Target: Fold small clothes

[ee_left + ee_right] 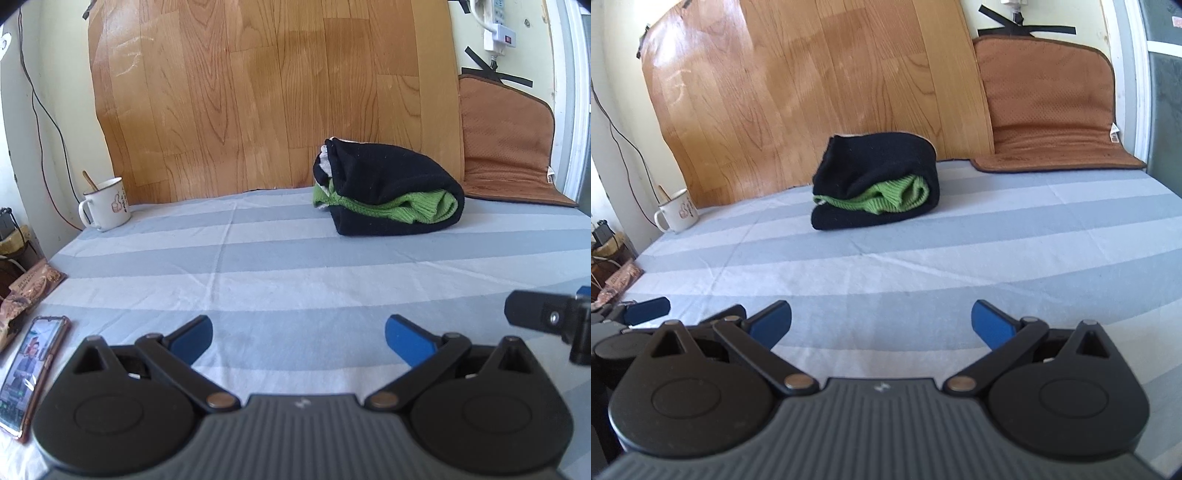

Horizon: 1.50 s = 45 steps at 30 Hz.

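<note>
Two empty grippers, left (298, 336) and right (881, 322), green garment (886, 197) mostly hidden inside black bundle (882, 166).

A home bedroom: striped bedsheet (295, 258), enamel mug (107, 206), phone (31, 373), wall power strip (498, 29).

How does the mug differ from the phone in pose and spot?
The mug stands upright at the far left corner of the striped sheet, a stick-like handle poking out; the phone lies flat at the near left edge, screen lit. The mug is white, the phone dark-framed. Both sit left, clear of the folded clothes.
</note>
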Available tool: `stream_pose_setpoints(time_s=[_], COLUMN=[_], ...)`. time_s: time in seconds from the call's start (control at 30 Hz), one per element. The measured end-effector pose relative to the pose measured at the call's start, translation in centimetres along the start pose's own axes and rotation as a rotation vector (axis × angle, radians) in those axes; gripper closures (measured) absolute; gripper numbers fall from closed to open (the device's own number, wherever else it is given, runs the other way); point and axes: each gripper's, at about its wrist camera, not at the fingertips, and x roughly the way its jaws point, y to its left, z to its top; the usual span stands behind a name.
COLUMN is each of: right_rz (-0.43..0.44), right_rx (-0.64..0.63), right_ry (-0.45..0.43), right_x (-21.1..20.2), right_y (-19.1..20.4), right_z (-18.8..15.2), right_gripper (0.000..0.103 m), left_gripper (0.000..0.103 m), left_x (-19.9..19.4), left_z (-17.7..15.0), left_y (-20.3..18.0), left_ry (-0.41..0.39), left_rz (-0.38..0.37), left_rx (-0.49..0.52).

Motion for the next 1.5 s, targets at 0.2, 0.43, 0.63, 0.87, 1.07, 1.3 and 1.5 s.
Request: stream_pose_setpoints(time_s=[0.2, 0.43, 0.63, 0.87, 1.07, 1.3, 1.5], right_rz=[0.016, 0.027, 0.025, 0.025, 0.012, 0.002, 0.0], right_rx=[0.005, -0.004, -0.008, -0.003, 0.016, 0.055, 0.076], right_ry=[-0.005, -0.004, -0.005, 0.011, 0.047, 0.127, 0.156], right_x=[-0.1, -0.3, -0.5, -0.1, 0.5, -0.2, -0.5], right_y=[0.3, 0.8, 1.0, 0.8, 0.7, 0.5, 0.6], right_z=[0.0, -0.1, -0.2, -0.6, -1.5, -3.4, -4.3], right_gripper=[0.0, 0.0, 0.0, 0.0, 0.0, 0.0, 0.0], left_gripper=[0.0, 0.0, 0.0, 0.0, 0.0, 0.0, 0.0], left_x=[-1.0, -1.4, -1.3, -1.2, -0.4, 0.5, 0.0], left_z=[-0.3, -0.5, -0.7, -1.1, -1.6, -2.8, -3.2], left_y=[0.2, 0.5, 0.3, 0.2, -0.3, -0.3, -0.2], left_ry=[-0.04, -0.069, -0.03, 0.02, 0.122, 0.265, 0.289], left_rz=[0.054, 0.121, 0.101, 0.062, -0.004, -0.037, -0.031], left_rx=[0.03, 0.059, 0.066, 0.057, 0.044, -0.007, -0.028])
